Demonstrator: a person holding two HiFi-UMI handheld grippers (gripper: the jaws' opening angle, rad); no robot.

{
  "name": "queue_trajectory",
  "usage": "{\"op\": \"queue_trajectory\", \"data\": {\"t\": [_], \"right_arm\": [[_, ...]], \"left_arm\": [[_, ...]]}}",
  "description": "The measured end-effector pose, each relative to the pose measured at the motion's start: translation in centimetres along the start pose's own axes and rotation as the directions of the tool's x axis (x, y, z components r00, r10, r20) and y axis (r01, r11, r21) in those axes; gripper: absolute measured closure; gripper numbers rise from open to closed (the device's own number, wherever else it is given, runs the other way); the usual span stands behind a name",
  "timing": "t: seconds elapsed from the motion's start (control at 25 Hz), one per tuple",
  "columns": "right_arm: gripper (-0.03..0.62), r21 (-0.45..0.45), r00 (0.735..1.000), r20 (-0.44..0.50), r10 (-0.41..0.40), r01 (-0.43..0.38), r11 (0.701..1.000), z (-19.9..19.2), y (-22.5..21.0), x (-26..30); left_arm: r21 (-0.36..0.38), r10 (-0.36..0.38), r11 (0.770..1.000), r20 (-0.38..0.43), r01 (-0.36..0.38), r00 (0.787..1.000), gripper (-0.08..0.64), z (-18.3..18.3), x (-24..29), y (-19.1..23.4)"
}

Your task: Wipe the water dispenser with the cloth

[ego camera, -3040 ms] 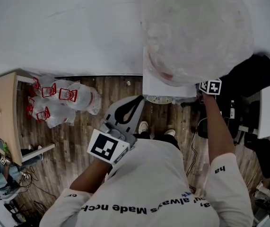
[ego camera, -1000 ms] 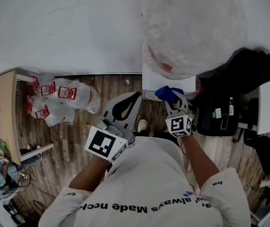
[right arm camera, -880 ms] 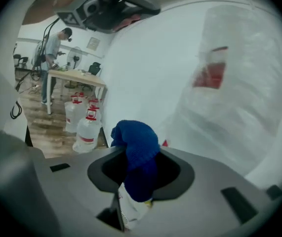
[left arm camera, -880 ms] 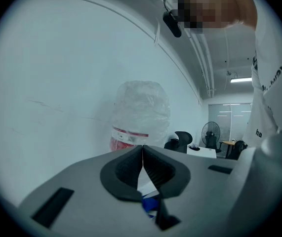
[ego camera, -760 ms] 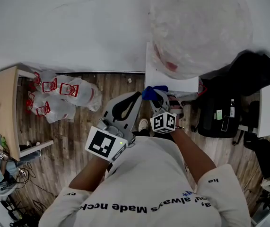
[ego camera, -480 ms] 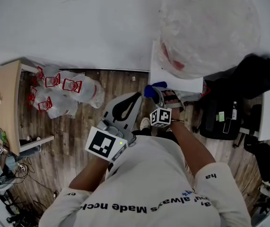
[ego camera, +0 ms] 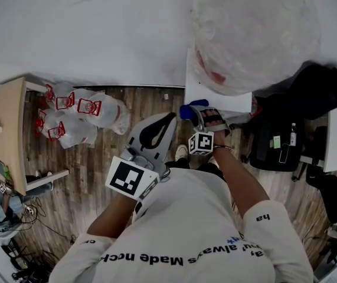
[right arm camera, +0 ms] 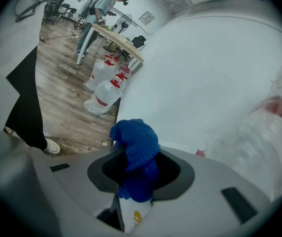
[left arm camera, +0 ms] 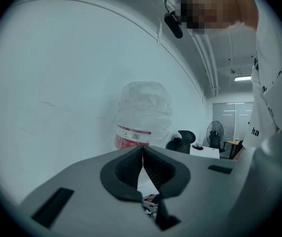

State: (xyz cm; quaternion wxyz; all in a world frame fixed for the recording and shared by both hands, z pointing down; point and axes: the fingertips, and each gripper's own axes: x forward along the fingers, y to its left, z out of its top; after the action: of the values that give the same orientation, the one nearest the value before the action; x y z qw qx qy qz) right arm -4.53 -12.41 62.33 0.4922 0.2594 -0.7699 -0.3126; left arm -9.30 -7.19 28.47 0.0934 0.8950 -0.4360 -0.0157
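Note:
The white water dispenser (ego camera: 215,96) stands against the wall, a big clear bottle (ego camera: 254,31) wrapped in plastic film on top; the bottle (left arm camera: 143,115) also shows in the left gripper view. My right gripper (ego camera: 193,112) is shut on a bunched blue cloth (right arm camera: 135,147), held at the dispenser's front left corner, the cloth (ego camera: 190,109) right beside the white body (right arm camera: 200,98). My left gripper (ego camera: 156,133) hangs lower and to the left, shut with nothing in it; its jaws meet in the left gripper view (left arm camera: 142,157).
Several spare water bottles in plastic bags (ego camera: 77,119) lie on the wooden floor left of the dispenser. A wooden table (ego camera: 6,131) stands at far left. Black bags and a chair (ego camera: 310,117) crowd the right side. A person stands at a far table (right arm camera: 99,11).
My right gripper came back from the dispenser's right side to its front left corner, carrying the blue cloth. The left gripper has stayed in place.

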Motion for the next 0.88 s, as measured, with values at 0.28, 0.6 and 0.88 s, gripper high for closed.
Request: {"op": "queue_trajectory", "data": {"t": [0.28,0.6,0.88], "right_arm": [[0.465,-0.006,1.000,-0.011,-0.003,0.003,1.000,-1.8,-0.1,-0.9],[0.463,0.000,0.999,-0.035,-0.017,0.017,1.000,-4.8,-0.6,-2.3],[0.462,0.000,0.998,-0.057,-0.039,0.039,0.999,-8.0,-0.9,-3.6]], "left_arm": [[0.004,-0.010,1.000,-0.002,0.010,1.000,0.538,0.0,1.0,-1.2],[0.007,-0.032,0.999,-0.002,0.032,0.999,0.538,0.0,2.4,-3.4],[0.010,-0.042,0.999,-0.005,0.042,0.999,0.538,-0.2,3.5,-5.2]]}}
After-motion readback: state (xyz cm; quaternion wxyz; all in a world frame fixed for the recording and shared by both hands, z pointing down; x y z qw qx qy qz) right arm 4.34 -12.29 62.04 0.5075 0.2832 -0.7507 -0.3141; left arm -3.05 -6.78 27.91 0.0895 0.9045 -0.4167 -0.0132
